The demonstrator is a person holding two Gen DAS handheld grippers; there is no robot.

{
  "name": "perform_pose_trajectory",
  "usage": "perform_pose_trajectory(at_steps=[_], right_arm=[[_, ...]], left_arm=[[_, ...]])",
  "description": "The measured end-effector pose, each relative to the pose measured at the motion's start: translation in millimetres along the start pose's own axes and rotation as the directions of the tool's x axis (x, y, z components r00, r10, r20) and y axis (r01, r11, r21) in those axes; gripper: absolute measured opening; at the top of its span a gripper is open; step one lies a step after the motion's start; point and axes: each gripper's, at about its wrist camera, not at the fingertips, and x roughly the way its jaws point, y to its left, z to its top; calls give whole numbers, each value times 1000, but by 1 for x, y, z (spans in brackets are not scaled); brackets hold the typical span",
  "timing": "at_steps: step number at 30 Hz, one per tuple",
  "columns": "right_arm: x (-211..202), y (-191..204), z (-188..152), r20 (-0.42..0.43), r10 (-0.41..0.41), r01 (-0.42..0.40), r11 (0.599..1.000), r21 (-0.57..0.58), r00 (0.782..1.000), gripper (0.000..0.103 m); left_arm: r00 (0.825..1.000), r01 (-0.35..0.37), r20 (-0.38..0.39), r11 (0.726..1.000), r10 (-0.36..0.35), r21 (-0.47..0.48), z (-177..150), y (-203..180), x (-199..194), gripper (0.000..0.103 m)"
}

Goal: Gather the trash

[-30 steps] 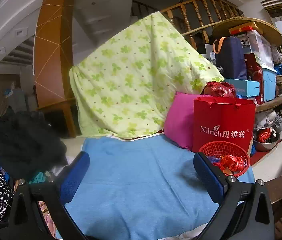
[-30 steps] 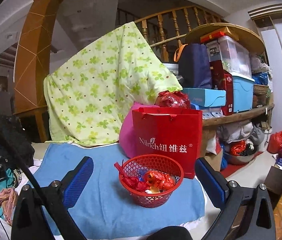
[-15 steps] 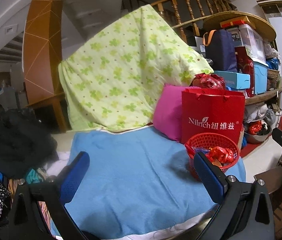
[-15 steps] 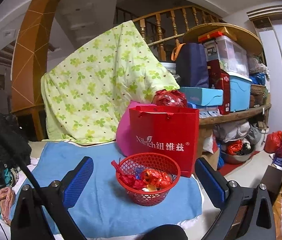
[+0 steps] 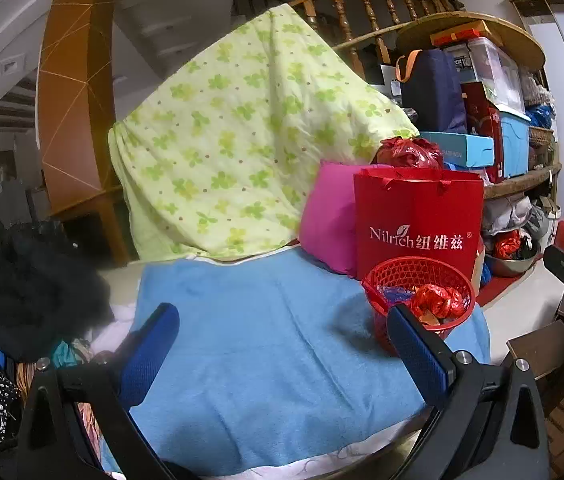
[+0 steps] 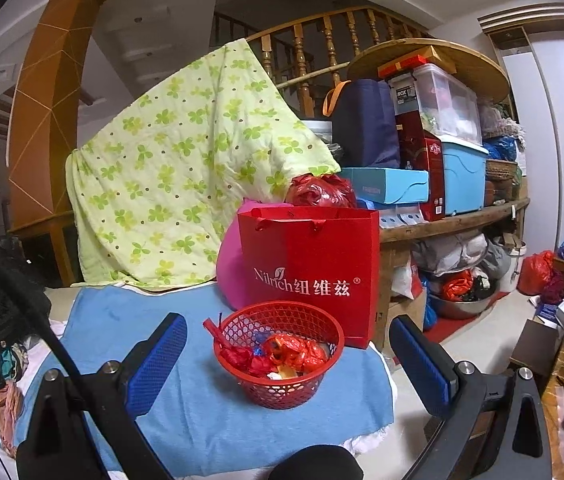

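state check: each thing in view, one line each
left hand-held gripper: open, empty
right hand-held gripper: open, empty
red basket: upright on the blue towel, holds wrappers
red paper bag: upright, open top
green quilt: draped

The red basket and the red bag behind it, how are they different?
The red basket is round and low; the red bag is tall and flat-sided. The basket has a mesh wall you can see through; the bag is solid with white lettering. Crumpled wrappers show in the basket; the bag's inside is hidden. Both are red and stand side by side on the blue blanket.
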Motion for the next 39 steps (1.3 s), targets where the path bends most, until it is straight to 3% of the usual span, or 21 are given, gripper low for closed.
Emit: perform_pose_trajectory(at_steps=[28,39], right_arm=[[4,-22,-2,11,-60,60,998,6,998,102],[46,-29,-2,-45,-128,127,992,-13,991,102]], left_arm=[[998,59,2,994,-59,87,10,-39,12,103],[994,109,-19,989,-108,102,18,-56,51,103]])
